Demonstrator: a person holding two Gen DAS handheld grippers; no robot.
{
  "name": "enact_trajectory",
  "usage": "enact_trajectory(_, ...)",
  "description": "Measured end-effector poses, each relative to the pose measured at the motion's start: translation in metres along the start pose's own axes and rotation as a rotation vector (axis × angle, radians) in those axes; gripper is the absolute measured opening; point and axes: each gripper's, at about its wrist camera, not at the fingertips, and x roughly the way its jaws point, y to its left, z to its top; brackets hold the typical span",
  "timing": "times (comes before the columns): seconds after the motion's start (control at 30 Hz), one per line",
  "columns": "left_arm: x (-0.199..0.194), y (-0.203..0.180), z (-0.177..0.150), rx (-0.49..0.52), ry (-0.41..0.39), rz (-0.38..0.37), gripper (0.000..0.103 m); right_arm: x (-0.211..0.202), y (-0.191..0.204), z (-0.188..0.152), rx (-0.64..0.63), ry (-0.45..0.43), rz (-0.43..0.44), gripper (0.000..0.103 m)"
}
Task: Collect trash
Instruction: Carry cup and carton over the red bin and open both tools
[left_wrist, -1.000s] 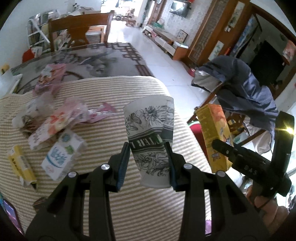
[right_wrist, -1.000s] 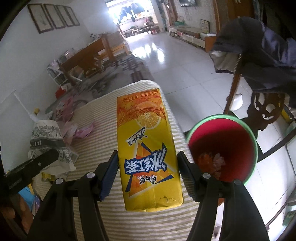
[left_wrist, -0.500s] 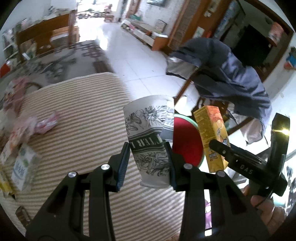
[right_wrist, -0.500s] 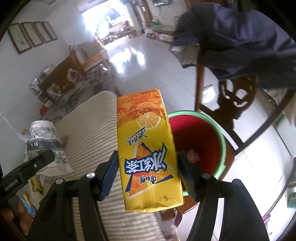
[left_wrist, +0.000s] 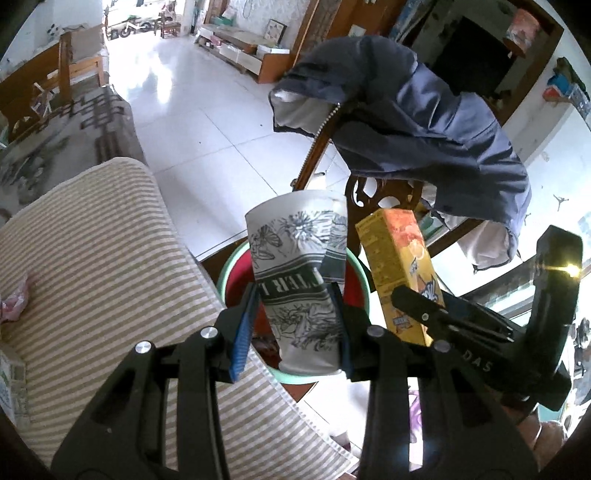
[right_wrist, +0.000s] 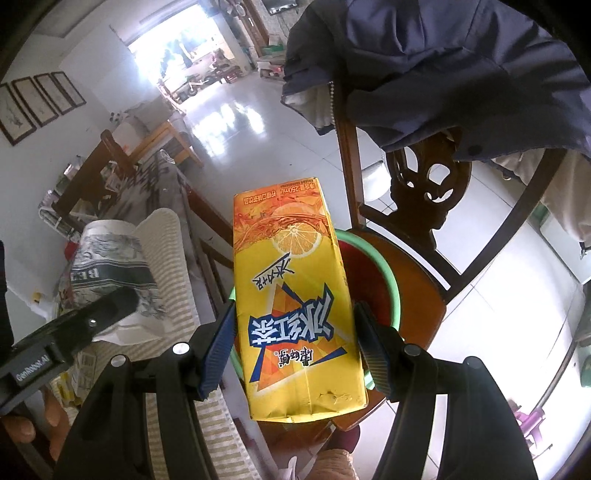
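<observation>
Left hand-held gripper (left_wrist: 295, 325) clamped narrowly on crumpled white paper cup with black floral print (left_wrist: 299, 273); right hand-held gripper (right_wrist: 295, 347) closed wider on yellow-orange rectangular drink carton (right_wrist: 295, 295). Both items held above red plastic bin with green rim (left_wrist: 229, 269), beside striped-cloth worktop (left_wrist: 92, 240)

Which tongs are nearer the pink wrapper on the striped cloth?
Left. The left tongs, shut on the paper cup, hang nearer the pink wrapper; the right tongs, holding the yellow carton, are beyond them, over the red basin.

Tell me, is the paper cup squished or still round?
Squished. The paper cup shows a deep crease where the left gripper pinches it.
</observation>
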Motion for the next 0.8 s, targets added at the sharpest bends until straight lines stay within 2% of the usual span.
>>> enact_trajectory(0.17,0.011,-0.003,0.002,0.007,0.017,0.008,0.036,0.003,-0.001,0.003,0.002,0.005,0.003,0.062)
enact_trajectory(0.23,0.016,-0.002,0.003,0.007,0.027,0.009,0.049,0.006,0.000,0.004,0.002,0.008,0.004,0.062)
enact_trajectory(0.27,0.019,-0.002,0.004,0.004,0.037,0.014,0.065,0.007,0.001,0.004,0.003,0.009,0.005,0.063)
enact_trajectory(0.3,0.019,0.000,0.003,-0.003,0.038,0.020,0.070,0.009,0.001,0.005,0.006,0.014,0.004,0.063)
enact_trajectory(0.4,0.015,0.004,0.003,-0.017,0.018,0.019,0.070,0.012,0.002,0.004,0.027,0.016,0.001,0.073)
enact_trajectory(0.8,-0.025,0.042,-0.014,-0.059,-0.040,0.046,0.070,0.015,0.018,0.000,0.036,0.015,0.004,0.076)
